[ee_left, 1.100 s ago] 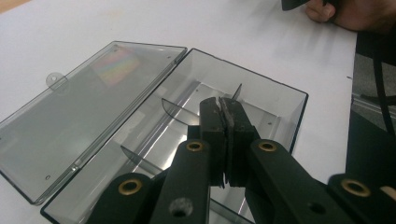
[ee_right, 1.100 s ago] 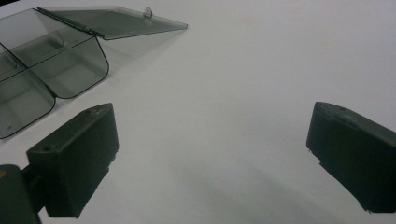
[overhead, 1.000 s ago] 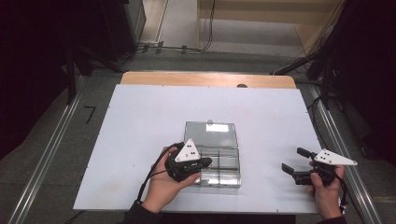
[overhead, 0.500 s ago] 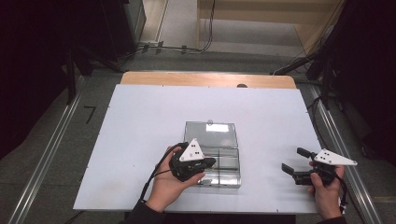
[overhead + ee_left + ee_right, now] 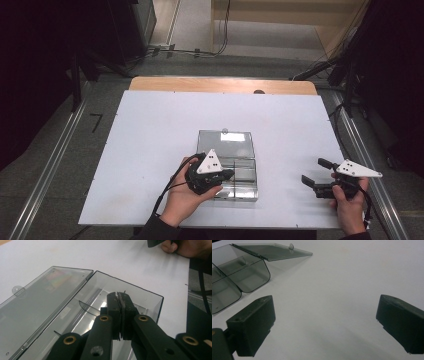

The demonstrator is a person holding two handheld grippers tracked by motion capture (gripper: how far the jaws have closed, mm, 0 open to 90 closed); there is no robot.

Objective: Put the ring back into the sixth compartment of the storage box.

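- Box (image 5: 240,175) check: clear plastic, near the front middle of the desk (image 5: 150,150), lid (image 5: 226,144) flipped flat open toward the far side. No contents visible in the compartments. Anything new compared with a second ago?

- Barely. Just a small nudge of the left hand-held gripper (image 5: 227,174), a touch further in over the near compartments. Same spot for box and lid, same spot for the right hand-held gripper (image 5: 311,170).

- And the jaws on the left one?

- Pressed together, seen clearly from the left gripper view (image 5: 120,300). Tips hanging right above the inside of the box, close to a curved divider (image 5: 87,307). Maybe a thin sliver pinched at the tips, maybe nothing; too small to tell, so not calling it a hold on anything.

- Right one?

- Wide open (image 5: 324,322), empty, parked low over the desk well off to the right of the box. Just bare white surface between its jaws.

- So what does that mean for the job?

- Probably lining up for something inside the box, a divider perhaps. No real progress from such a tiny shift, though. Opening and lid work apparently done already.
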